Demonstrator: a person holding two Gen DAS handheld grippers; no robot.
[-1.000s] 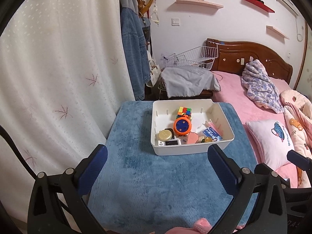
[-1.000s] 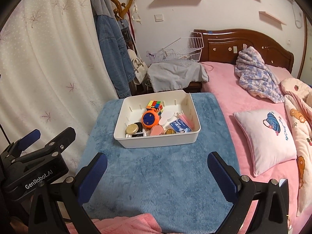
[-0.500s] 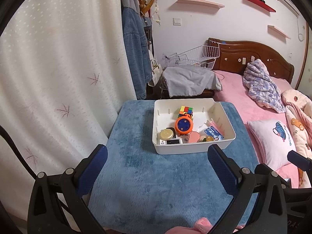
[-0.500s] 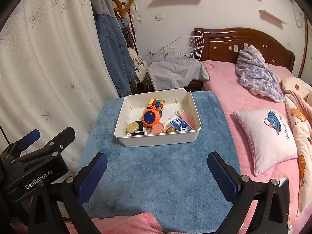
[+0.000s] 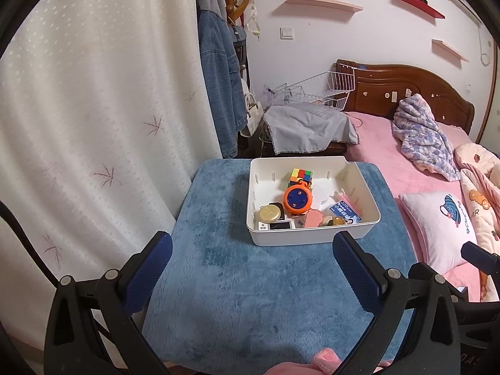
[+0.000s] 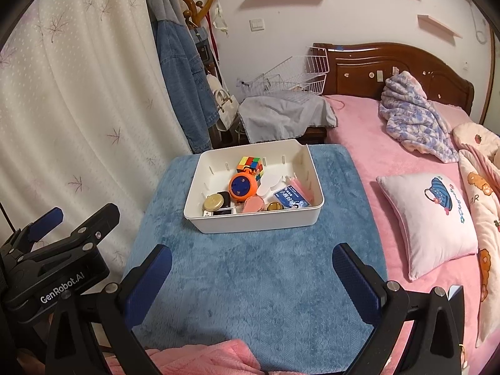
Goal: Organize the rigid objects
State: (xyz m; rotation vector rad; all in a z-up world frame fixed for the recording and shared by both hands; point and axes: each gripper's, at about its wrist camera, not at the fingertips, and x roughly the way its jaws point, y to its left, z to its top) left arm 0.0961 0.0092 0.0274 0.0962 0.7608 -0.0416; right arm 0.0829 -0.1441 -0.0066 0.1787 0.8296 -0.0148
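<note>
Blue rug point(image 5: 250, 281), white bin point(image 5: 312, 237) of trinkets, both claws point(image 5: 251, 250) point(image 6: 251, 257) agape, empty, left claw's body only in right view

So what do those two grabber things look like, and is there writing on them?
Both are black plastic tools with silver screws. The left gripper and the right gripper each have two fingers lined with bumpy dark blue pads. In the right wrist view, the left gripper's body carries white lettering reading GenRobot.AI. No sleeves or cables can be clearly made out.
</note>
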